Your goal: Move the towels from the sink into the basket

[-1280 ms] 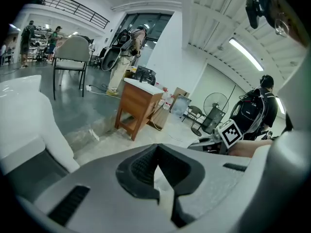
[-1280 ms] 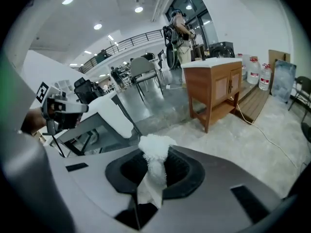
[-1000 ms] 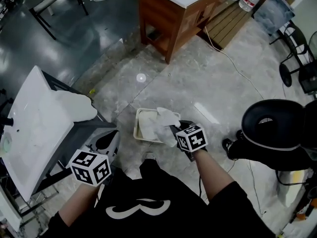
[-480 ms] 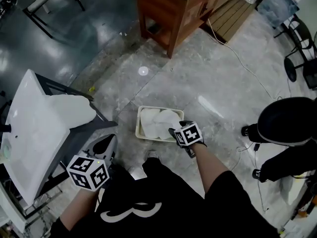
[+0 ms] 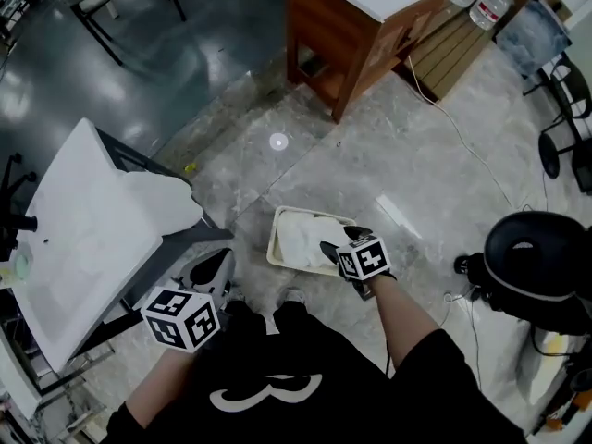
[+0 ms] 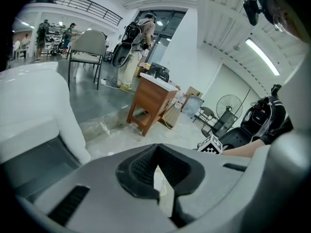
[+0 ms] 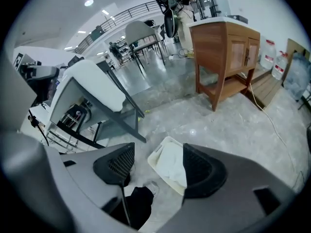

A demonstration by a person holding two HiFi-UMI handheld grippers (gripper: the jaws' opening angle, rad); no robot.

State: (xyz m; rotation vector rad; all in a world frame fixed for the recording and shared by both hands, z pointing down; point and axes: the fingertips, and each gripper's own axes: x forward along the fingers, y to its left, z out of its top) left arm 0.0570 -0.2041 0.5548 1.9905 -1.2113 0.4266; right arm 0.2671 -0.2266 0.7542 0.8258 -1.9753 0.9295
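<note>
sink (image 5: 74, 248): big white one on a dark frame, far left of the head view, well apart from the basket.
basket (image 5: 275, 248): pale shallow one sitting on the floor, just ahead of the person's feet.
sink towel (image 5: 159, 202): heaped on the sink's right edge toward the far corner, with part of it past the edge. Looks like the only one left to move. Risk is pinching just a fold, so the rest drags and slides off that edge onto the floor.
basket towels (image 5: 310, 234): white pile filling the basket, right under the right tongs. If a corner catches on a pad when those tongs lift, it comes straight back out.
right tongs (image 7: 156, 166): wide, have just been opening, nothing between them, hanging just above the basket.
left tongs (image 6: 156, 174): narrow, pads practically together and holding nothing, low beside the sink frame. Going at the sink towel closed like that would just shove it off the edge, so they'd need to open first.
</note>
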